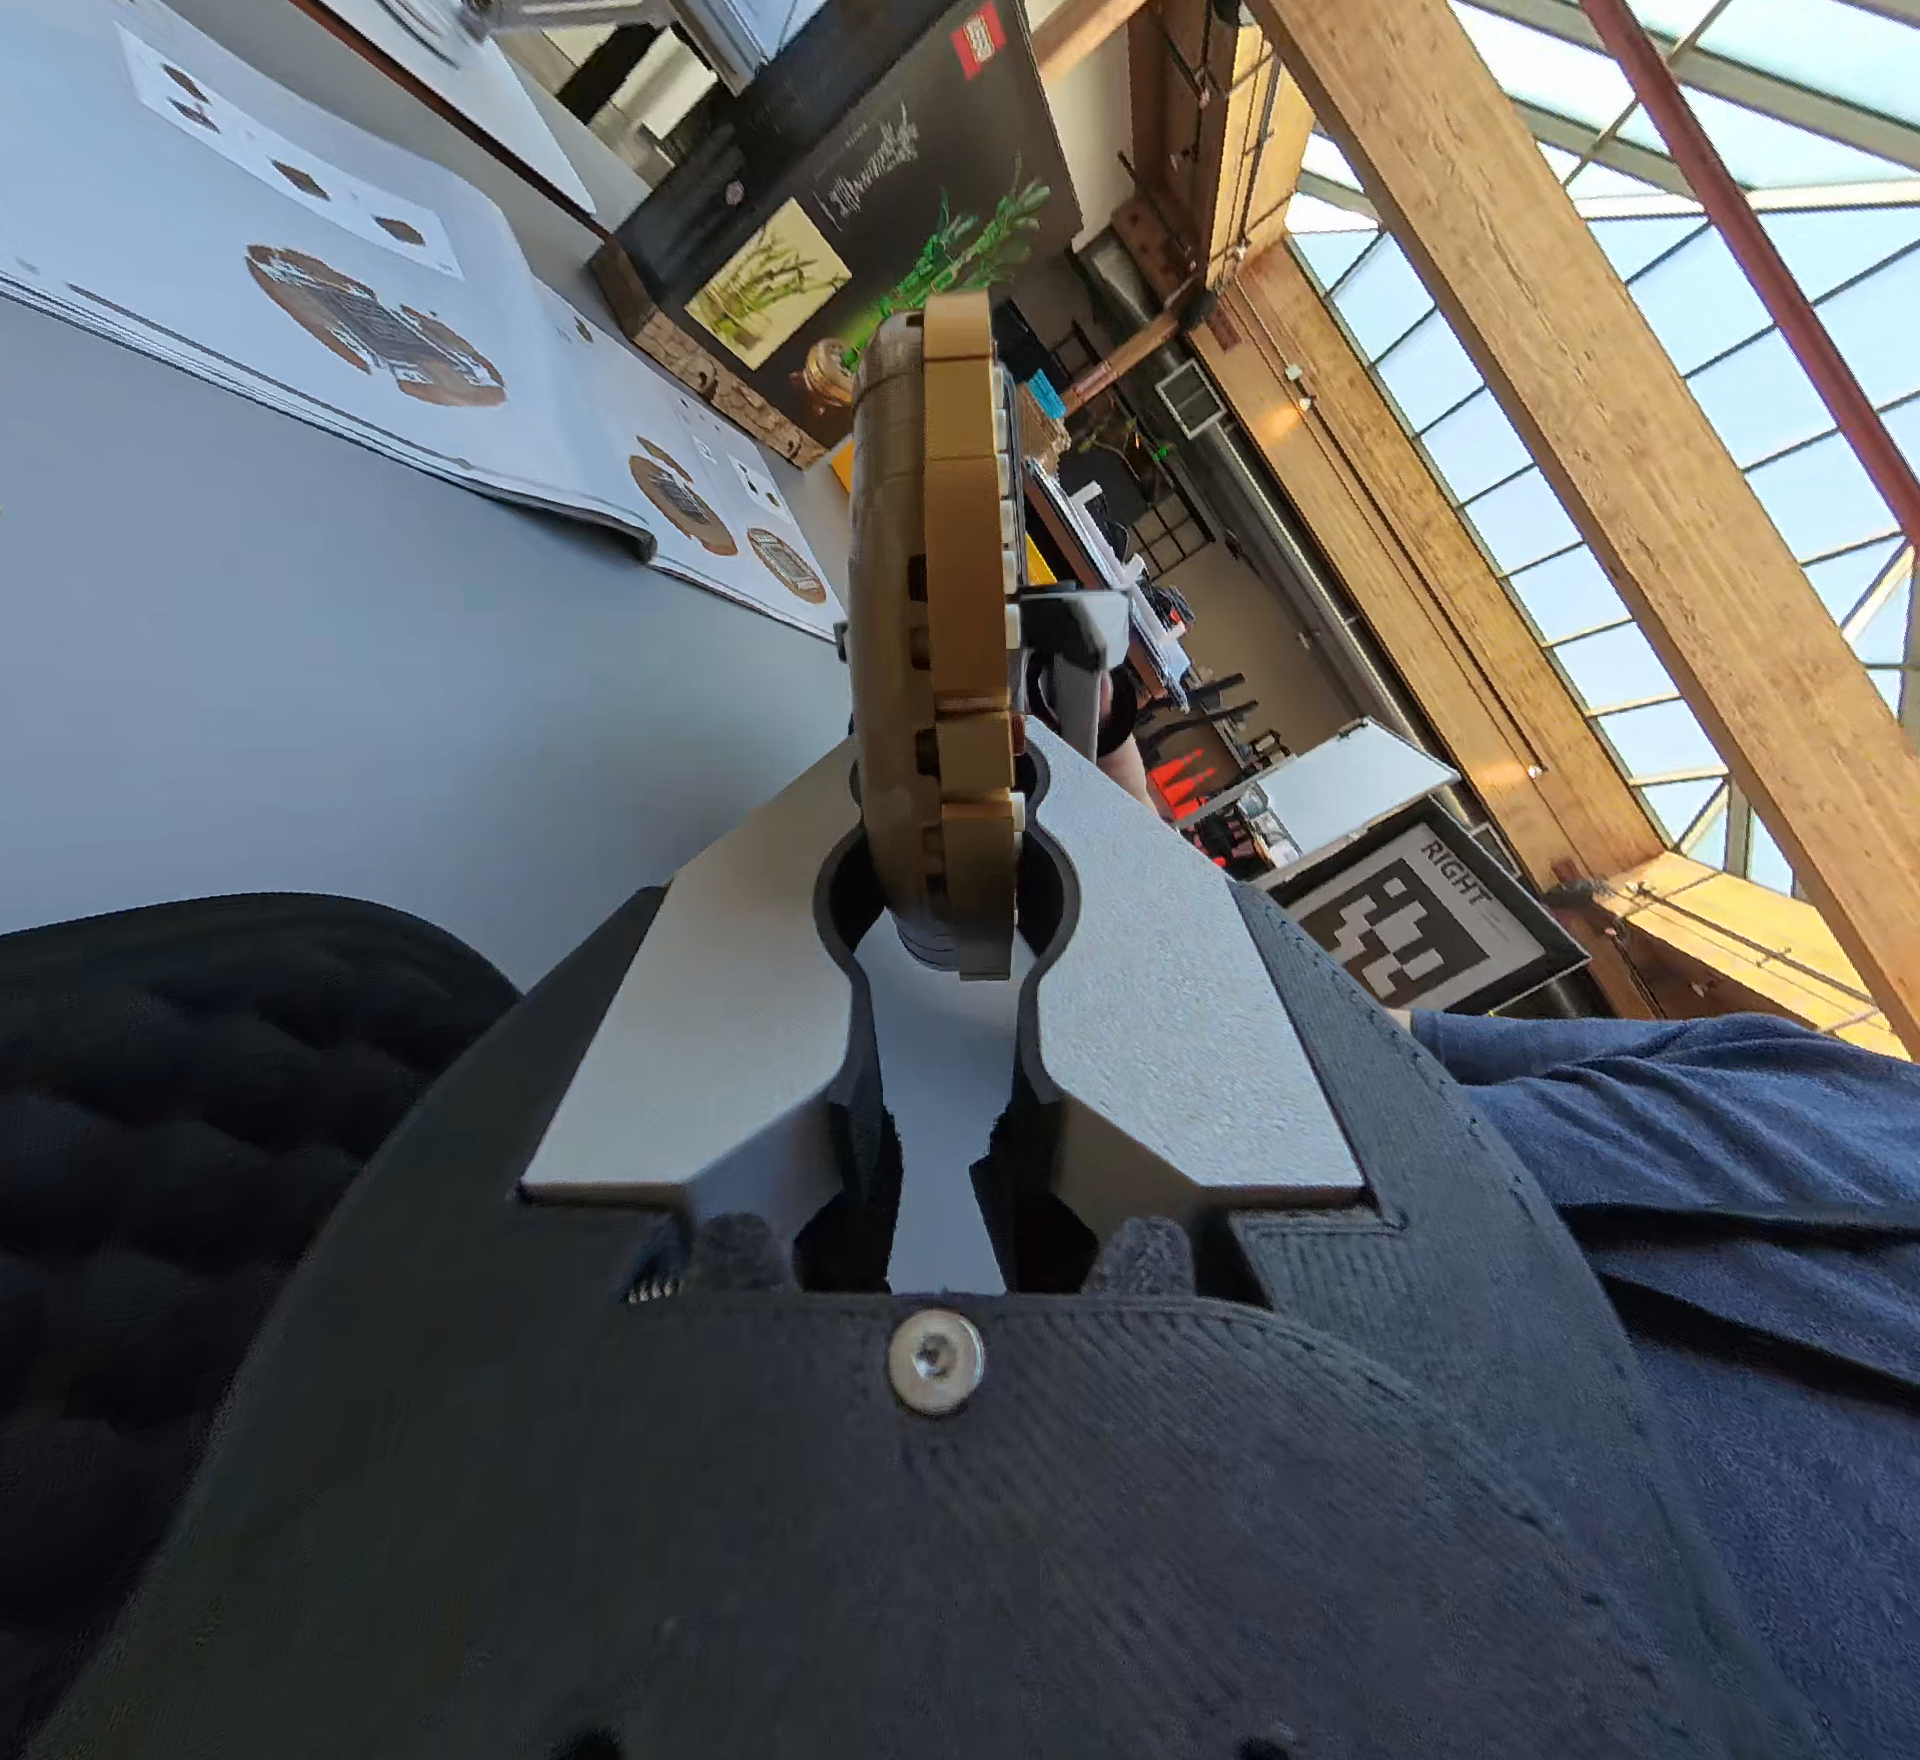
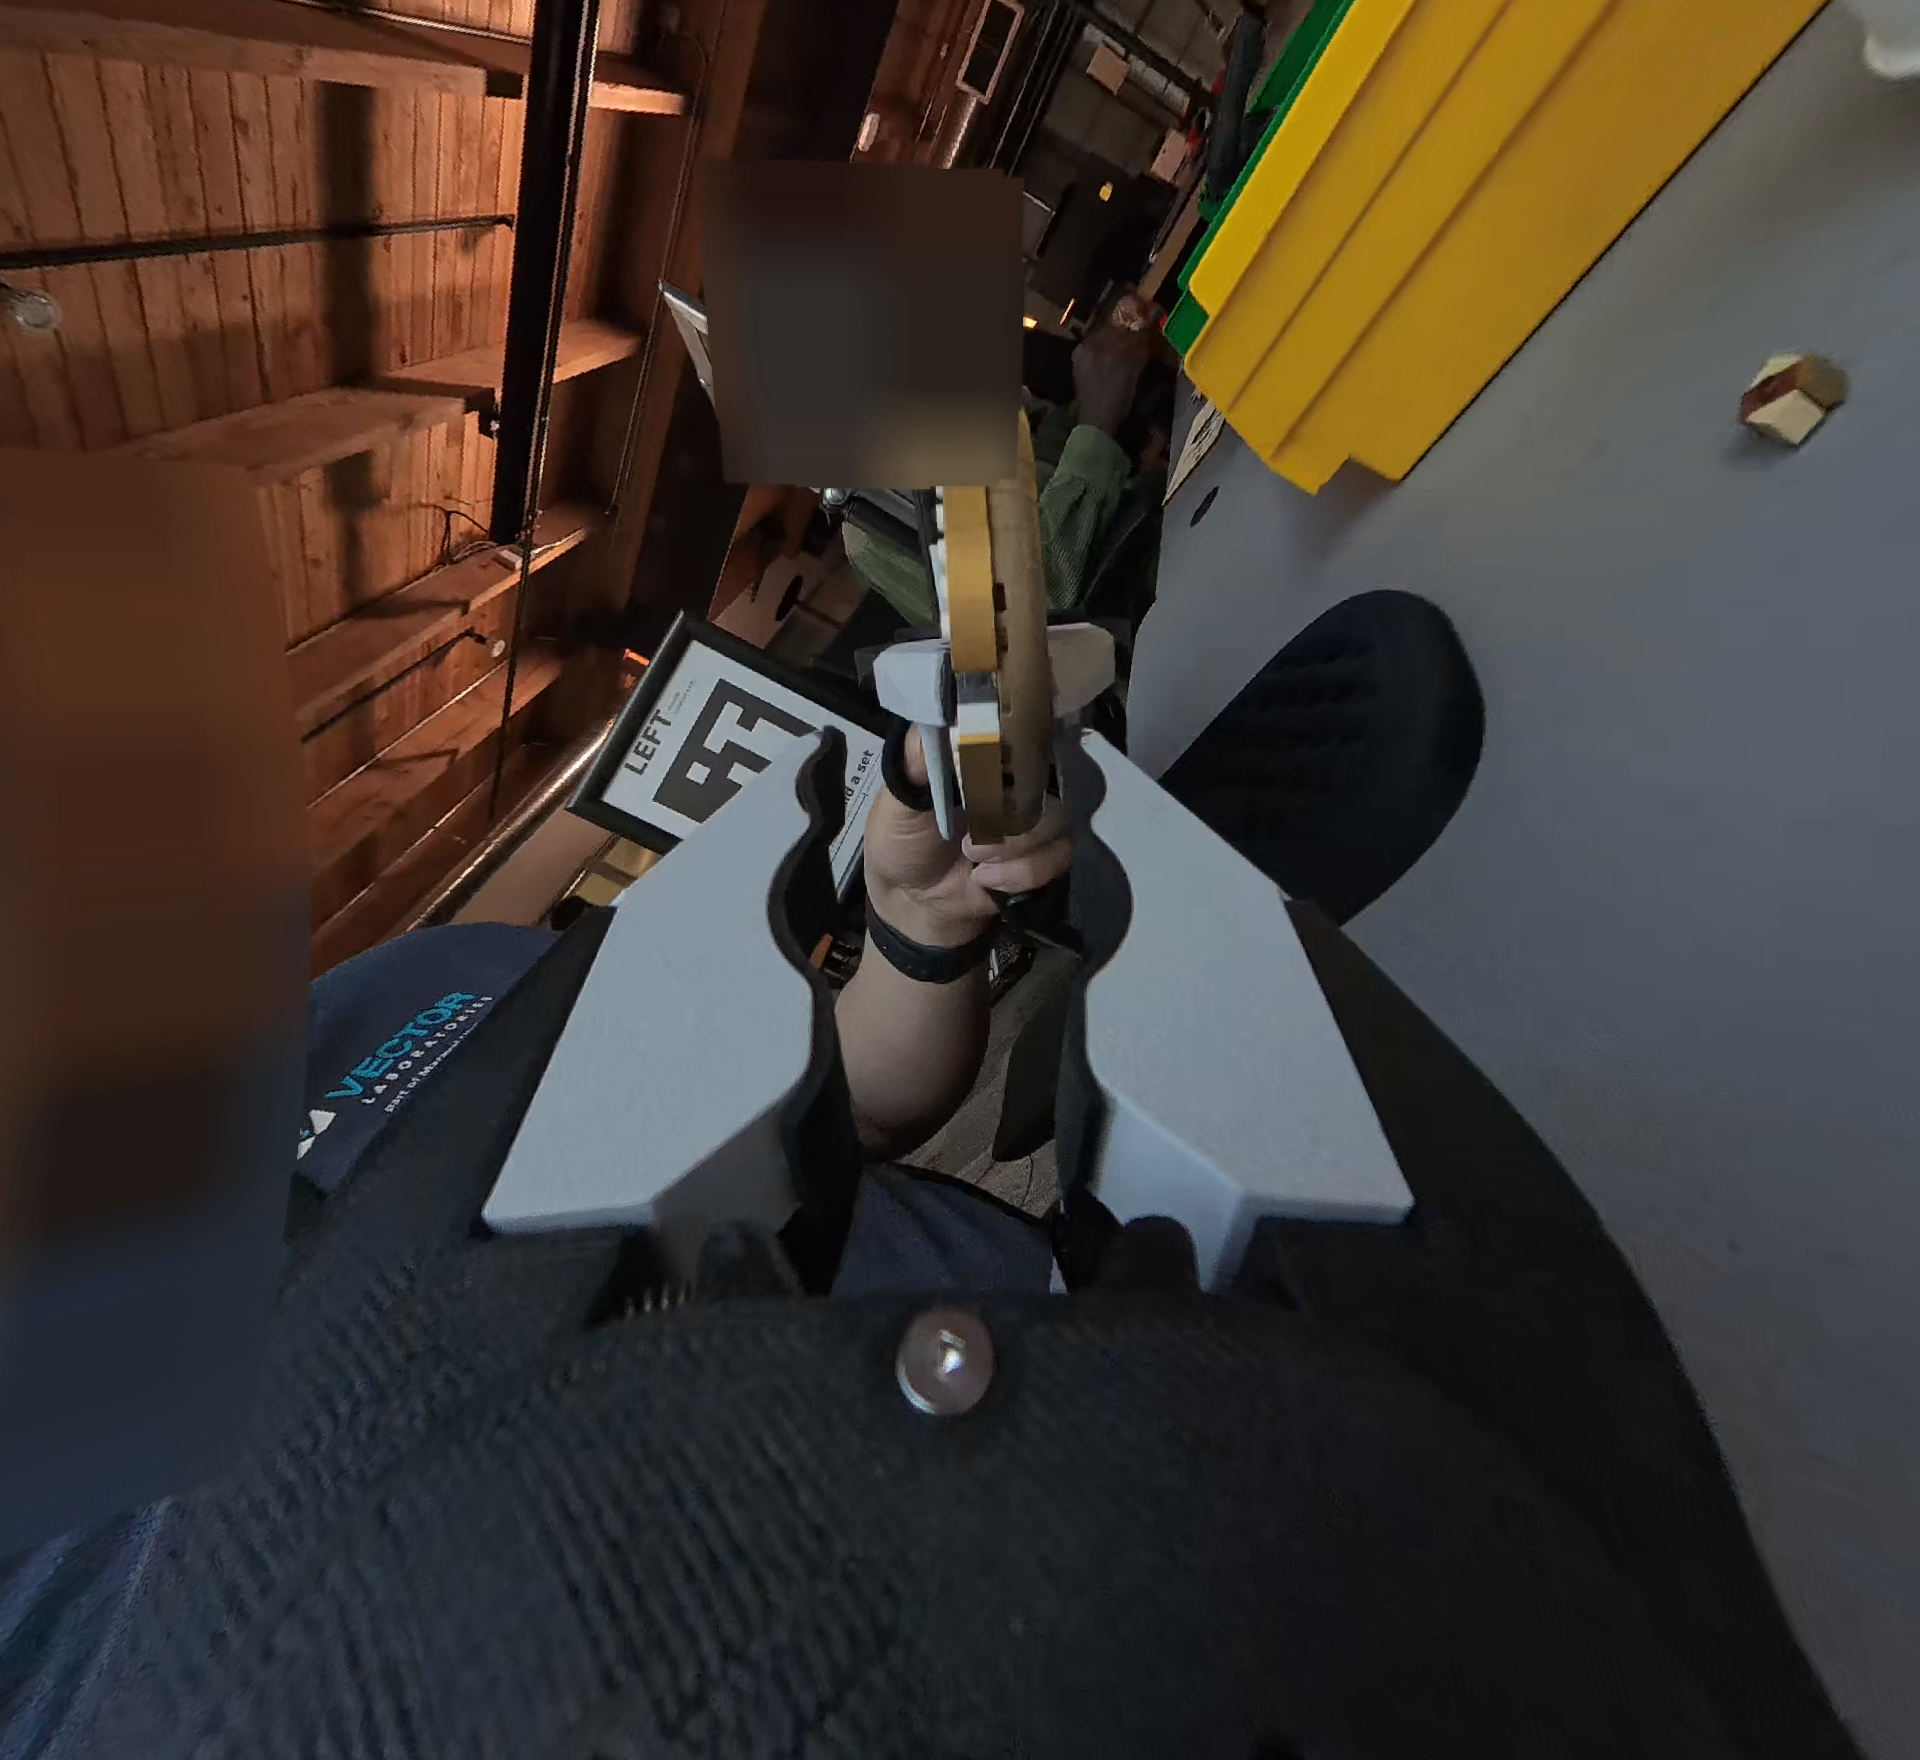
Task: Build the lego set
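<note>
Lego disc (image 1: 935, 630), a round tan-and-brown assembly with white pieces on one face, stands on edge in the middle of the left wrist view, its lower rim pinched between the two grey fingers (image 1: 717, 1014) of the left gripper (image 1: 940, 837). In the right wrist view the same disc (image 2: 1003, 661) appears at frame centre, farther off, clamped by the left gripper (image 2: 987, 682), with the person's hand (image 2: 935, 869) and a black wristband (image 2: 925, 957) below it. The right gripper (image 2: 951, 775) is spread apart and holds nothing; the disc sits just beyond its fingertips, and whether they touch it I cannot tell. At upper left of the left view an open instruction booklet (image 1: 312, 276) lies on the grey table (image 1: 364, 671), with the dark set box (image 1: 862, 183) standing behind it. In the right view, yellow and green bins (image 2: 1455, 183) fill the upper right, a small tan-and-white brick cluster (image 2: 1792, 396) lies on the table (image 2: 1610, 775) at the right edge, and a black chair back (image 2: 1340, 744) shows at centre right.
</note>
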Action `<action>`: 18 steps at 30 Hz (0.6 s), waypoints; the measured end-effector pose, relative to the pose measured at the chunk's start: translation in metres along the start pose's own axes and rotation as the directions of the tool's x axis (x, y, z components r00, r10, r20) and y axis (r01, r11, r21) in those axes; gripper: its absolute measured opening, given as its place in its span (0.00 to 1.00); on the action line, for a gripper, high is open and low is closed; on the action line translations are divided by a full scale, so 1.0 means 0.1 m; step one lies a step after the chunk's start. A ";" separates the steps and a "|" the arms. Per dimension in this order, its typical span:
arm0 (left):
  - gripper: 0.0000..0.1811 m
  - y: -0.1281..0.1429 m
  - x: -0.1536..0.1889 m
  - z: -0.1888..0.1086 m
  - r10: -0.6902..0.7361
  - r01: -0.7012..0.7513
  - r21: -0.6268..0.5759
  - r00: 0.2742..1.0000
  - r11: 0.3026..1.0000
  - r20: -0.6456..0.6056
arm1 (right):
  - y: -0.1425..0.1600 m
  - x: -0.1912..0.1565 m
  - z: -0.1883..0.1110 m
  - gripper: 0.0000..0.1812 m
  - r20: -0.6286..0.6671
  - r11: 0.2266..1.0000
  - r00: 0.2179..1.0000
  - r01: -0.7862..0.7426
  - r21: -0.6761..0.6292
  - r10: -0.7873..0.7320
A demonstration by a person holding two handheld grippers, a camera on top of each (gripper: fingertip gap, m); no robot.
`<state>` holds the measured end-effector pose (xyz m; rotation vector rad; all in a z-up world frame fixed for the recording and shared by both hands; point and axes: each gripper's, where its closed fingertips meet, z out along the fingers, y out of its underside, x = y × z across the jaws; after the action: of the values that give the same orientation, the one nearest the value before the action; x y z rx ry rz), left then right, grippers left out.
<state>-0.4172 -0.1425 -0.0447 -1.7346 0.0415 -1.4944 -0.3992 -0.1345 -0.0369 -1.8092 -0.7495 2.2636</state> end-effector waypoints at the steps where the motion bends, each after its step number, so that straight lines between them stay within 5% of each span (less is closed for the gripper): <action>1: 0.10 -0.02 -0.01 -0.03 -0.003 0.003 0.015 1.000 1.000 0.006 | 0.04 0.04 0.08 0.20 -0.003 1.000 1.000 -0.013 -0.011 0.013; 3: 0.10 -0.04 -0.01 -0.09 -0.019 0.019 0.034 1.000 0.999 -0.005 | 0.08 0.10 0.21 0.10 -0.007 0.999 1.000 -0.019 -0.037 0.019; 8: 0.17 -0.07 0.05 -0.28 -0.047 0.054 0.084 0.996 0.995 -0.075 | 0.12 0.11 0.38 0.10 0.044 0.989 0.995 -0.083 -0.123 0.089; 13: 0.10 -0.10 -0.07 -0.43 -0.048 0.055 0.120 0.997 0.991 -0.056 | 0.24 0.16 0.57 0.13 0.034 0.970 0.999 -0.027 -0.241 0.036; 18: 0.10 -0.36 -0.13 -0.77 -0.039 0.036 0.249 0.999 0.968 0.005 | -0.25 0.23 0.61 0.16 0.024 0.980 0.984 0.177 -0.094 -0.176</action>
<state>-0.5021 -0.1543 -0.0378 -1.5476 -0.1787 -1.4504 -0.4676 -0.1211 -0.0364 -1.6911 -0.9947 2.1643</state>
